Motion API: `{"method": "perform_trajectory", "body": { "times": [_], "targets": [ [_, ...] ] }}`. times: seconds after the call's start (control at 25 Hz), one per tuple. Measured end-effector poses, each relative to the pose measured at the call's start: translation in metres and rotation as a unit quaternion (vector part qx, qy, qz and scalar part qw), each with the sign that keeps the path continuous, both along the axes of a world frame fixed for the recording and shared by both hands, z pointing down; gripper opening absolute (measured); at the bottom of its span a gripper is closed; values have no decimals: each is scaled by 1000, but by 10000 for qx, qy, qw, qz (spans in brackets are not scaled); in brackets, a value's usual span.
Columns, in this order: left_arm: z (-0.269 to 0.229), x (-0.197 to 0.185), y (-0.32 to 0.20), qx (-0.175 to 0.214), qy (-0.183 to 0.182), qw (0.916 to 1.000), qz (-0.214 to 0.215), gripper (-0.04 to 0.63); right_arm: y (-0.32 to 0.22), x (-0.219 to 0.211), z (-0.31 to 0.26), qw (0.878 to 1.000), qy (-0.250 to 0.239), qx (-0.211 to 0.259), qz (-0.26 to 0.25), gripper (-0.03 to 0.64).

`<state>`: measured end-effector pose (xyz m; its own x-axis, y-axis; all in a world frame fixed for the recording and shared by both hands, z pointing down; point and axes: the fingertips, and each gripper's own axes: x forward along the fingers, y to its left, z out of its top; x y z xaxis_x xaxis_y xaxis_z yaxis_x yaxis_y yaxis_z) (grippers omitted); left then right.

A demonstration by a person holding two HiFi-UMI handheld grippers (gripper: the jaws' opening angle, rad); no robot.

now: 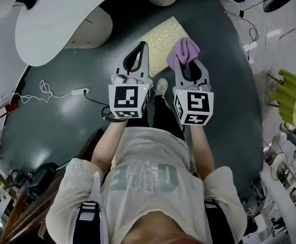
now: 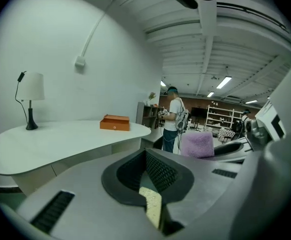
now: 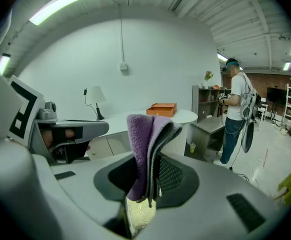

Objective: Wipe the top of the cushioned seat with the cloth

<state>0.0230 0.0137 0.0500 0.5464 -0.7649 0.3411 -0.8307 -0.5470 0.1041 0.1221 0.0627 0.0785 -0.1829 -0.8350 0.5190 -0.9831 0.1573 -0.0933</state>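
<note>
Two grippers are held side by side above the cushioned seat (image 1: 157, 40), a pale yellow pad seen from above against the dark floor (image 1: 61, 121). The right gripper (image 3: 154, 160) has its jaws clamped on the cloth (image 3: 143, 134), a folded purple towel that bulges out past the tips. The left gripper (image 2: 146, 154) has its jaws pressed together with nothing between them. Only a thin slit behind its tips lets a sliver of the yellow seat show. In the head view the cloth lies over the seat's near right corner, but whether it touches the cushion cannot be told. Both grippers hide the seat's near edge, and whatever lies beneath the cushion is out of sight.
</note>
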Motion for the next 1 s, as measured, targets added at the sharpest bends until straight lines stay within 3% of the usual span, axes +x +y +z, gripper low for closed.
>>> {"method": "perform_trajectory", "body": {
  "times": [0.16,0.6,1.0],
  "targets": [
    [56,-3,-22,56,-329,9994,89,6,-23,-7,61,9998,-88,-134,-123,92],
    [218,-11,-42,-219,-13,9993,-310,6,-23,-32,235,9914,-236,-1090,-688,92],
    [283,-24,-41,-477,-55,9980,-422,6,-42,-41,295,9873,-120,-1298,-905,92]
  ]
}}
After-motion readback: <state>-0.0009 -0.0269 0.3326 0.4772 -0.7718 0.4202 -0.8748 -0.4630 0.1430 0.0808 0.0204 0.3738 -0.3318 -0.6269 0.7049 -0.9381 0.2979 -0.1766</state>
